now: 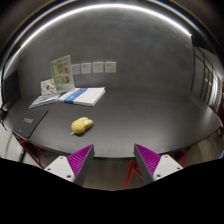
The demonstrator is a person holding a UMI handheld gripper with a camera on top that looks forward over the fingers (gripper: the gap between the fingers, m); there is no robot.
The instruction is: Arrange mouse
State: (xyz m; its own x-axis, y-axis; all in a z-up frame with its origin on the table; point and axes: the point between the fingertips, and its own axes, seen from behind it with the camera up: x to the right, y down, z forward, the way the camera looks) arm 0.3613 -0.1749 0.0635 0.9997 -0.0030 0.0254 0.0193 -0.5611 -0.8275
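You held the gripper (pixel 112 160) released, its fingers spread wide with nothing between them. The yellow mouse (pixel 81 125) lay on the dark table (pixel 140 125), ahead of the fingers and off toward the left one, well apart. To take it cleanly, you probably needed to swing left and centre it between the pads before closing. No containers showed; only a book (pixel 70 97) and a dark laptop (pixel 27 123) lay nearby.
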